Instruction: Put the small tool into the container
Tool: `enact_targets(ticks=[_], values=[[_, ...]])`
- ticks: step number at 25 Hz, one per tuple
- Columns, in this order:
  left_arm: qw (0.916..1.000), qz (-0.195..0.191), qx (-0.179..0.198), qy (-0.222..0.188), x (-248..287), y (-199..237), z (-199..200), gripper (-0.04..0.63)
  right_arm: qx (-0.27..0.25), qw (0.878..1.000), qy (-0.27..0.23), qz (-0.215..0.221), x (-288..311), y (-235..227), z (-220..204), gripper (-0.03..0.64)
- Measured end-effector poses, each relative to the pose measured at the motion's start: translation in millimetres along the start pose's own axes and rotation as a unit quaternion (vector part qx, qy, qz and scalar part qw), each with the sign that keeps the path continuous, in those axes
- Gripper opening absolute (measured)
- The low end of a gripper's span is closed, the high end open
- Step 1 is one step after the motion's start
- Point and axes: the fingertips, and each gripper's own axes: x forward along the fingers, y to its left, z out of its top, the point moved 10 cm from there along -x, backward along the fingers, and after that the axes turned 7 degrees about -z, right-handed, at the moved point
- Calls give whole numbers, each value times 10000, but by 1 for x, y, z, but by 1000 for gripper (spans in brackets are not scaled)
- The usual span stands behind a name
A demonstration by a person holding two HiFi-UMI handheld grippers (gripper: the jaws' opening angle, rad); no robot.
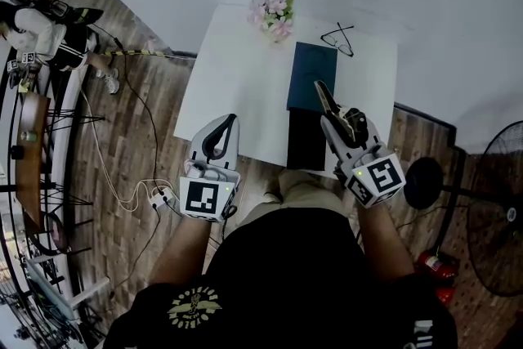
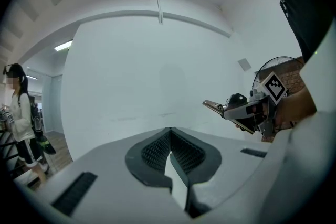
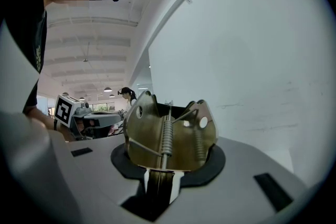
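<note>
Right gripper (image 1: 339,125) clamps the small tool (image 3: 169,134), a brass, spring-loaded piece. Its lower end is buried between the jaws. In the head view its tip overlaps the near edge of the dark blue container (image 1: 310,69) on the white table (image 1: 237,86). Whether the container is open can't be made out. Left gripper (image 2: 170,153) is closed and empty, near the table's front edge.

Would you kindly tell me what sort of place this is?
Probably an indoor workshop or lab: a small white table on brown wood-plank flooring, with a black pedestal fan and a red fire extinguisher beside it.
</note>
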Motion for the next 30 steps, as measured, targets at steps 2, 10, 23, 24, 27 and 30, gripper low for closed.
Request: enact_targets(ticks=[2, 10, 23, 24, 27, 30], values=[[10000, 0, -40, 37, 5, 0, -4, 6, 15, 9999, 94, 33, 6, -4, -6, 117], [9997, 11, -96, 213, 20, 6, -17, 6, 169, 9984, 532, 44, 26, -15, -42, 117], [9989, -117, -233, 391, 40, 9, -32, 6, 243, 9921, 1222, 119, 46, -21, -93, 117], [9989, -123, -241, 389, 41, 10, -33, 6, 254, 9916, 1265, 120, 46, -20, -97, 117], [9988, -135, -255, 400, 42, 11, -34, 6, 303, 9897, 1392, 123, 49, -20, -108, 117], [9987, -139, -241, 420, 44, 12, -36, 6, 339, 9878, 1514, 116, 52, -22, -120, 115]])
